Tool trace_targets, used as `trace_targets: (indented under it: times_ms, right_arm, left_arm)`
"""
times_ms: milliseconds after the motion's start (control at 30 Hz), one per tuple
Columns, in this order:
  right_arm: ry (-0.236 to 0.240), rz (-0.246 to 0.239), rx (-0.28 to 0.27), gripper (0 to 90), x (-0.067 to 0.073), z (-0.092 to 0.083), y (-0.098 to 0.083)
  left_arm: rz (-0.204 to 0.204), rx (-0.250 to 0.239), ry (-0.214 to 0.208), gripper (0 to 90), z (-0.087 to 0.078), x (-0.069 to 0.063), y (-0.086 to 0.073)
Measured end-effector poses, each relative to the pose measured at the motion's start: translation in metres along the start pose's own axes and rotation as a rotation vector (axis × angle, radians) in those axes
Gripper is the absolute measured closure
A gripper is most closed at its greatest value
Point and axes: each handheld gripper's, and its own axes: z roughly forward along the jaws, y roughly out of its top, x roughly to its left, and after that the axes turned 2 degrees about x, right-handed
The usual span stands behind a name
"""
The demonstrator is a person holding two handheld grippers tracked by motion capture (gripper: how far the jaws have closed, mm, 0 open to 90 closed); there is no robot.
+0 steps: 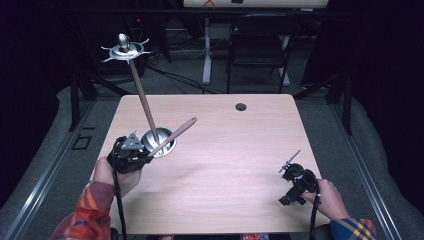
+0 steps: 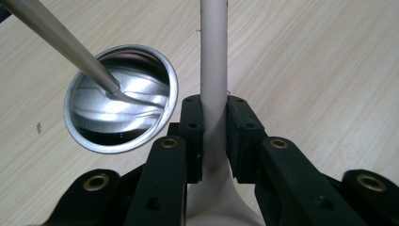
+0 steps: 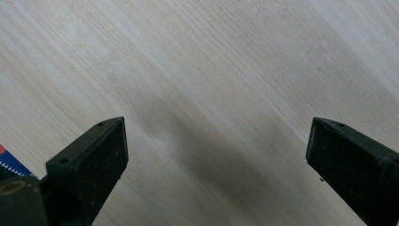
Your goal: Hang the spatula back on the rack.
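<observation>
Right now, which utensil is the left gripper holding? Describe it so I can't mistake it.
On the wooden table, find the shiny metal cup near its left edge. The left gripper, beside it, is shut on a pale pinkish utensil handle. Unlike the long skimmer standing in the cup, it is shorter and matte.

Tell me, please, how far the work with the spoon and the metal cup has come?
Done: the left tongs are shut on the beige spoon by its handle. In hand: they hold it beside the metal cup, where a long skimmer already stands. Left: whether the spoon is going into the cup or coming out, I cannot tell. The right tongs are open over the table.
</observation>
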Motion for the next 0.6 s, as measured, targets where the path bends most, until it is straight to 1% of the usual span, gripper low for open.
trace_targets:
  times_ms: [67,100,133,167,200,233,267,300,400,433,600]
  right_arm:
    - [0.000,-0.001,0.003,5.6,0.000,0.000,0.000]
    - [0.005,0.012,-0.015,5.5,0.001,0.001,-0.001]
    - [0.005,0.012,-0.015,5.5,0.001,0.001,-0.001]
    - [0.000,-0.010,0.015,5.5,-0.001,-0.001,0.000]
    - [-0.001,-0.024,0.030,5.6,-0.002,-0.002,0.001]
    - [0.000,-0.017,0.021,5.6,-0.002,-0.001,0.000]
    - [0.010,0.025,-0.030,5.5,0.001,0.003,-0.002]
    - [0.006,0.010,-0.012,5.6,0.000,0.001,-0.001]
    - [0.008,0.007,-0.010,5.5,0.000,0.001,-0.001]
    - [0.002,0.003,-0.006,5.6,0.000,0.001,-0.001]
    - [0.003,0.005,-0.001,5.6,0.000,0.000,-0.002]
  left_arm:
    - [-0.004,-0.020,-0.006,78.2,-0.003,0.002,-0.001]
    - [-0.012,-0.041,-0.008,78.3,-0.007,0.003,-0.001]
    - [-0.012,-0.041,-0.008,78.3,-0.007,0.003,-0.001]
    - [-0.014,-0.048,-0.007,78.3,-0.009,0.004,-0.001]
    - [-0.015,-0.056,-0.007,78.3,-0.011,0.004,-0.001]
    - [-0.017,-0.067,-0.005,78.2,-0.013,0.004,-0.001]
    - [-0.021,-0.078,-0.004,78.3,-0.016,0.005,-0.001]
    - [-0.024,-0.090,-0.005,78.3,-0.018,0.005,-0.001]
    - [-0.035,-0.117,-0.005,78.3,-0.024,0.007,-0.002]
    - [-0.041,-0.129,-0.003,78.3,-0.025,0.007,-0.003]
    - [-0.060,-0.159,0.005,78.3,-0.030,0.010,-0.005]
